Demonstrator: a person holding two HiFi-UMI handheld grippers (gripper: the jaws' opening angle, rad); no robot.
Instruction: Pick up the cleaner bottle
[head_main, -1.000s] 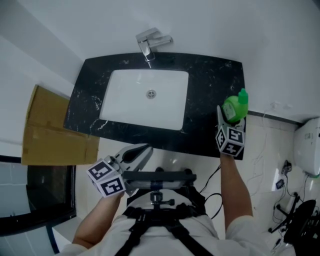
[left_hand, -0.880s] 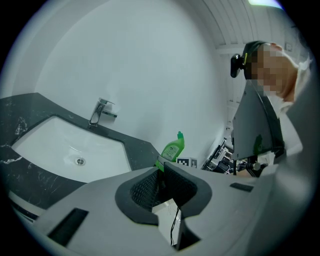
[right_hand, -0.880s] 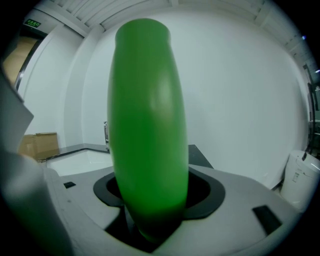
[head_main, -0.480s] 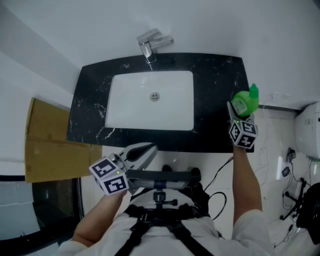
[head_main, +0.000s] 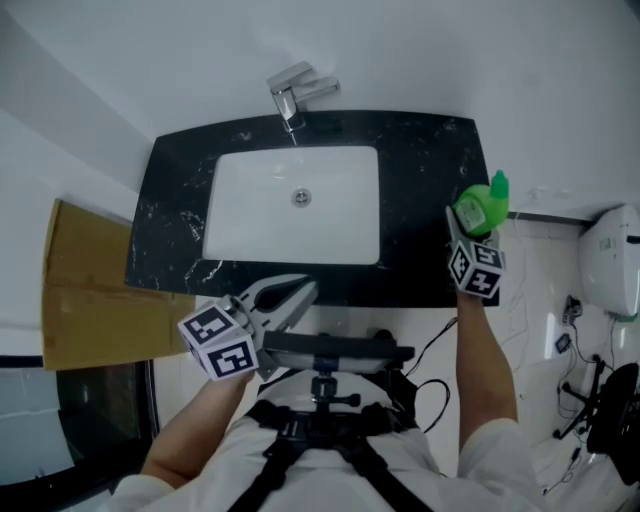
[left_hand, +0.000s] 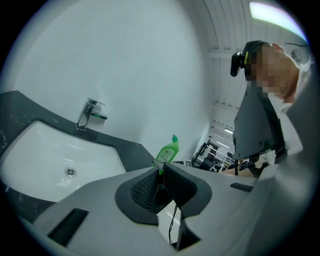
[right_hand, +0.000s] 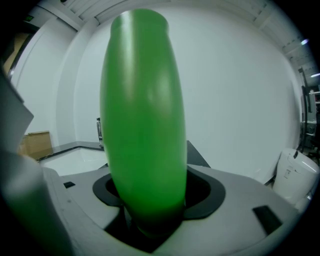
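Your right gripper (head_main: 466, 234) has just eased its jaws wider around the green cleaner bottle (head_main: 481, 206) at the right end of the black counter (head_main: 425, 155), pads not clamping it, while your left gripper (head_main: 303, 292) hangs near you, jaws together, empty

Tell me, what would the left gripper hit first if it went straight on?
Most likely the green cleaner bottle on the counter: the left gripper's shut tips line up with it, though depth is hard to judge.

Label on cleaner bottle (left_hand: 166, 153) is unreadable.
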